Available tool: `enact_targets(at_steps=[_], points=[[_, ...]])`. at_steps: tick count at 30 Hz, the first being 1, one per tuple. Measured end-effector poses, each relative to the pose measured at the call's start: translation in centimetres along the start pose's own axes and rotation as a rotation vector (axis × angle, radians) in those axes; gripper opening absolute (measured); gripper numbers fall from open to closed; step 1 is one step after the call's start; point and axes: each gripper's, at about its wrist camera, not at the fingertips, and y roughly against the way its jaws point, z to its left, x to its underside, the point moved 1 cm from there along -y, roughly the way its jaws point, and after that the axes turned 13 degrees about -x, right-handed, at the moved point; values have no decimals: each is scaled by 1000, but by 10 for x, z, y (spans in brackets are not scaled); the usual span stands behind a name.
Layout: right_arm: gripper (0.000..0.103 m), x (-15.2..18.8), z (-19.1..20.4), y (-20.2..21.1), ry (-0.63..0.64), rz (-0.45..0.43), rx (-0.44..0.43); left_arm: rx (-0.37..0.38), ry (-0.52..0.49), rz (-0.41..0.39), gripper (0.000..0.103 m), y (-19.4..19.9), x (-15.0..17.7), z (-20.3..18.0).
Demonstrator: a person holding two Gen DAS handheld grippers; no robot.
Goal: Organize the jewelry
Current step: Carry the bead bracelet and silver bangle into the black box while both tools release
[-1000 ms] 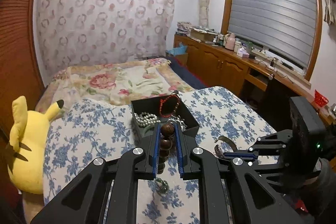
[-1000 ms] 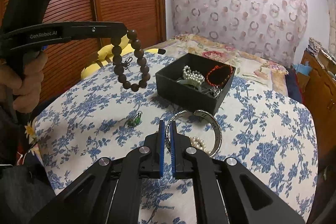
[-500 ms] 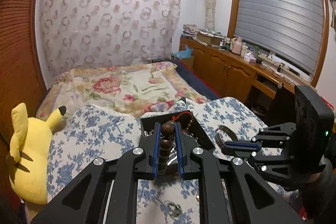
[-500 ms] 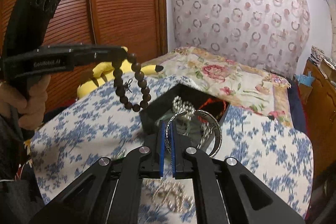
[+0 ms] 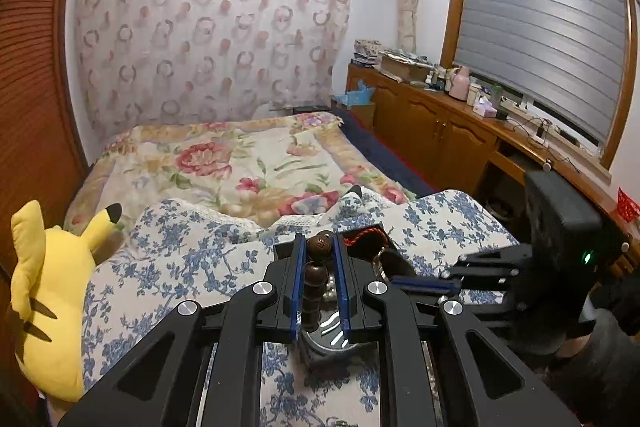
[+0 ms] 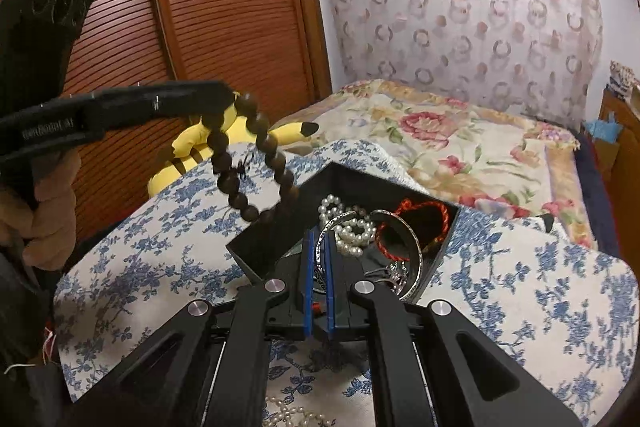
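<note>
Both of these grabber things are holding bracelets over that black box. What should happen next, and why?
Probably the right hand-held gripper opens. Its silver bangle already hangs over the box, above the pearls and red cord, so it should drop in. The left hand-held gripper grips its wooden beads, which hang near the box's edge, so it can follow.

Yellow plush toy (image 5: 44, 291) at the table's left edge, blue-floral tablecloth (image 5: 168, 267), floral bedspread (image 5: 240, 163) beyond, ring-patterned curtain (image 5: 208, 31), wooden cabinets (image 5: 436, 131) under a shuttered window (image 5: 548, 23), louvred wardrobe doors (image 6: 216, 7).
</note>
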Motion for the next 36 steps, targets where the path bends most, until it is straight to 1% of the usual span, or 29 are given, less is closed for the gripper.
enact_targets(at_steps=[5,7,8,14,21,26,31,36], points=[[6,5,-8,-9,-34,23,-13,16,-3,4,12,-10,-5,-3],[10,7,-11,-10,-48,30,-17,23,-6,9,13,-13,-2,-4],[10,8,-12,-11,-53,33,-14,25,-6,12,13,-15,-2,-5],[11,9,-11,-4,-53,17,-24,30,-14,39,12,-28,2,-10],[11,7,-23,12,-74,-15,30,27,-17,50,13,-33,2,-13],[11,8,-29,13,-86,-21,41,39,-20,36,13,-34,-4,-18],[11,9,-30,14,-80,-19,38,26,-38,37,13,-43,-6,-24],[11,10,-29,12,-76,-11,41,-9,-52,49,13,-51,-7,-23]])
